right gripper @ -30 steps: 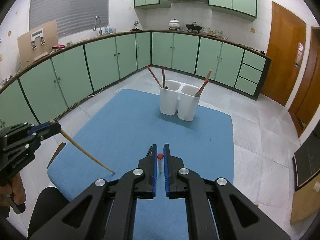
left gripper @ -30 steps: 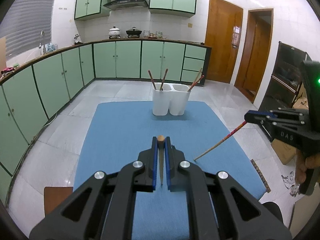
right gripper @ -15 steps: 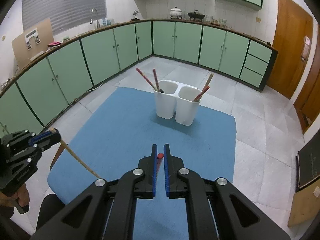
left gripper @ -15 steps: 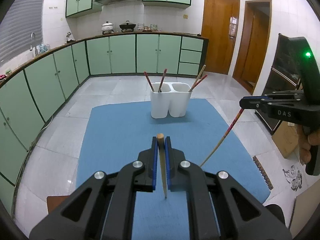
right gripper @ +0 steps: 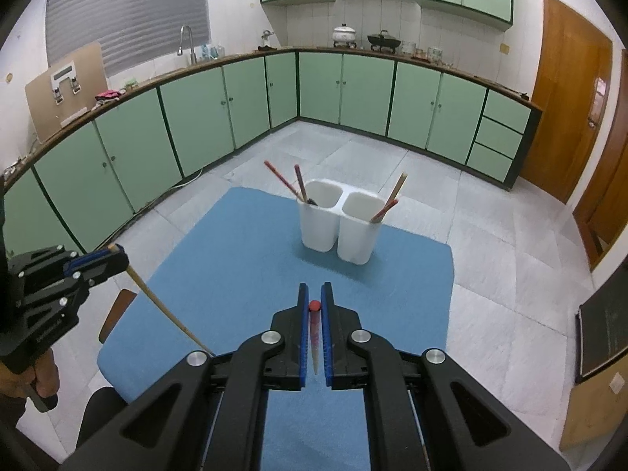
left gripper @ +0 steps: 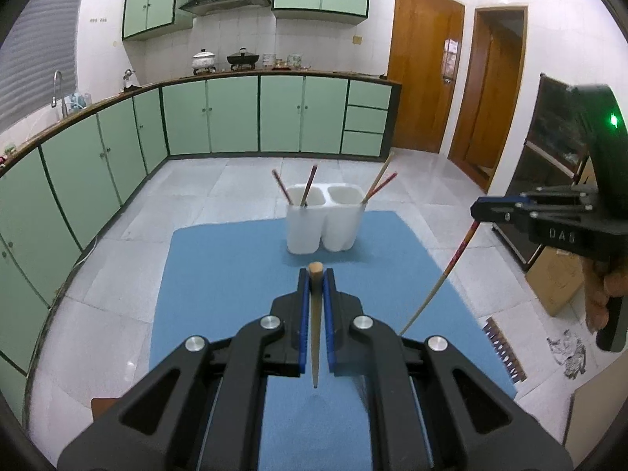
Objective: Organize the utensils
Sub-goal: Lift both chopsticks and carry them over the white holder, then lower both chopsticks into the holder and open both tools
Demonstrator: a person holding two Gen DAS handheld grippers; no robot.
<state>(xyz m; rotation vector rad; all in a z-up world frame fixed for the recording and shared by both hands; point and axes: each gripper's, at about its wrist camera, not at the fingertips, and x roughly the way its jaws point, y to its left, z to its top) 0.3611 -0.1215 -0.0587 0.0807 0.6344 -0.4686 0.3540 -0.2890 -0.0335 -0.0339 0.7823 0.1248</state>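
Both grippers, left (left gripper: 316, 286) and right (right gripper: 314, 306), clamped hanging chopsticks; white holder (right gripper: 339, 227) stood ahead, beyond both tips.

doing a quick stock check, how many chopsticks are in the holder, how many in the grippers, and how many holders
chopsticks in the holder: 4, two in the left cup, two in the right cup
chopsticks in grippers: 2, a plain wooden one in the left gripper, a red-tipped one in the right gripper
white twin-cup holder: 1
total: 7
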